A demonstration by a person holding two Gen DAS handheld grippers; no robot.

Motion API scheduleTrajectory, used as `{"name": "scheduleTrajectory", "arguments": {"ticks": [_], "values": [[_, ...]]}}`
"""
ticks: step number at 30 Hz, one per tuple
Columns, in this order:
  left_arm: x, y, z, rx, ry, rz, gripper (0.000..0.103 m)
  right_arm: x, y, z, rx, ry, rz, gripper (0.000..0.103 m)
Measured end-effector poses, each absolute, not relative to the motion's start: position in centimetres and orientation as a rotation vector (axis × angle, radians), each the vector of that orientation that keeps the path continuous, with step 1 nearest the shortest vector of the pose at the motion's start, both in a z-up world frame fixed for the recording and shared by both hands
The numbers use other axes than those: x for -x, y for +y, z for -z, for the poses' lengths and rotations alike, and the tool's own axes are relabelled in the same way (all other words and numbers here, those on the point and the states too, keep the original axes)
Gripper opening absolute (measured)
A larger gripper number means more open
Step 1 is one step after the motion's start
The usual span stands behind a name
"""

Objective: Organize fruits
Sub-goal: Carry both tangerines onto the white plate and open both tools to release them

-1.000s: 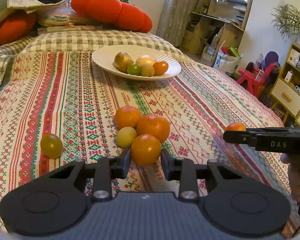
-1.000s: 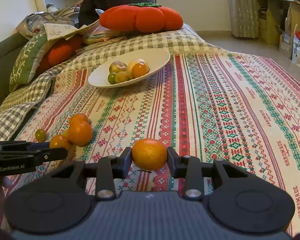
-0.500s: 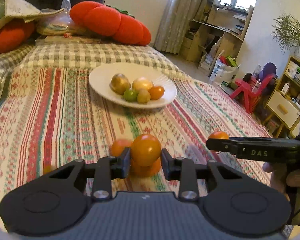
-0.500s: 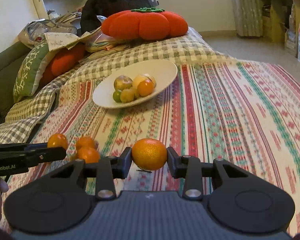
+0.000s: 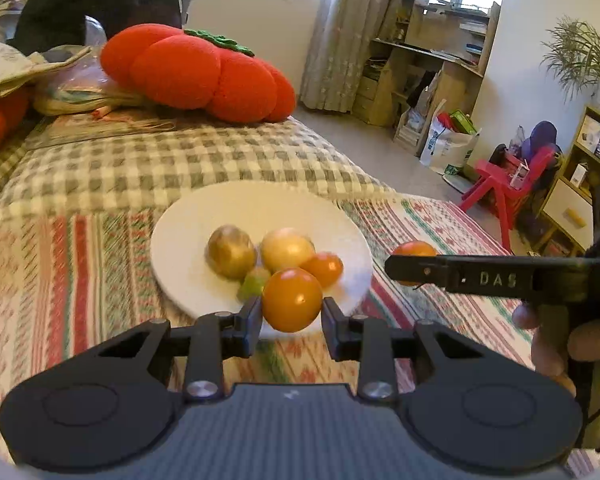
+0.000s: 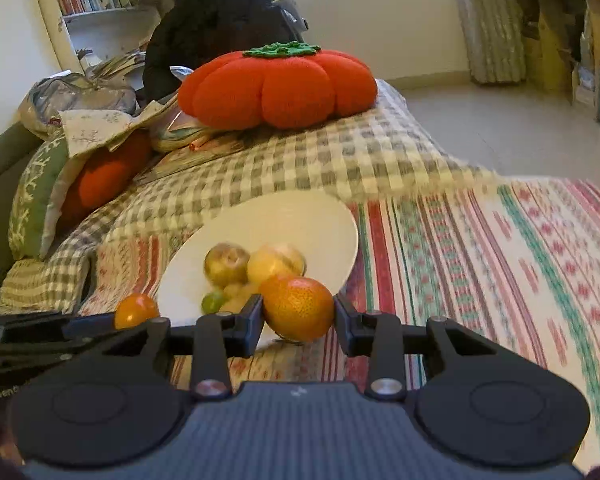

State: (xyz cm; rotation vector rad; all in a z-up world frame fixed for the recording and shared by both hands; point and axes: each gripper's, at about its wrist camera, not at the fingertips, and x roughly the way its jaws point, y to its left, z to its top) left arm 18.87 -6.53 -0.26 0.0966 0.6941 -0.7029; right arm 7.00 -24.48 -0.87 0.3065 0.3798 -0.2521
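Fruit in both grippers, both over the near edge of the white plate [image 5: 204, 216]. My left gripper [image 5: 292, 316] is clamped on a smooth orange fruit [image 5: 292, 300]; my right gripper [image 6: 298, 320] is clamped on a mandarin [image 6: 298, 306], pebbly skin. Both hang above the striped bedspread [image 6: 480, 248] just short of the plate's rim.

To do the drop well, I think I should carry each fruit in over bare plate, not over the pile, lower until it nearly touches, then open slowly so it doesn't roll off the shallow rim. One gripper at a time; they sit close and could knock each other. The plate rests on soft bedding, so I should go gentle on contact.

Counts: one plate. On it I see four clearly: brownish-green round fruit [image 5: 231, 252], pale yellow fruit [image 5: 286, 249], small orange one [image 5: 324, 268], small green one [image 5: 254, 282]. The right view hints at one more yellowish piece, too blurred to confirm. Two fruits held. Two grippers. One tomato-shaped cushion [image 5: 196, 74] behind.
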Motion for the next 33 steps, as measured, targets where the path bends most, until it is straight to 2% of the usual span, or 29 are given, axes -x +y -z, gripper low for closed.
{"name": "scheduleTrajectory", "arguments": {"ticks": [6, 13, 26, 33], "values": [[-23.3, -9.5, 0.1, -0.109, 0.694, 0.711, 0.016, -9.9, -25.9, 0.8, -0.292, 0.379, 0.249, 0.034], [-28.9, -12.0, 0.3, -0.05, 0.775, 0.696, 0.016, -12.5, -26.9, 1.0, -0.254, 0.402, 0.248, 0.034], [-33.3, -14.2, 3.1, -0.047, 0.956, 0.608, 0.016, -14.1, -27.1, 1.4, -0.207, 0.444, 0.191, 0.034], [-33.9, -14.8, 3.6, -0.069, 0.971, 0.605, 0.016, -14.5, -26.7, 1.5, -0.172, 0.451, 0.179, 0.034]]}}
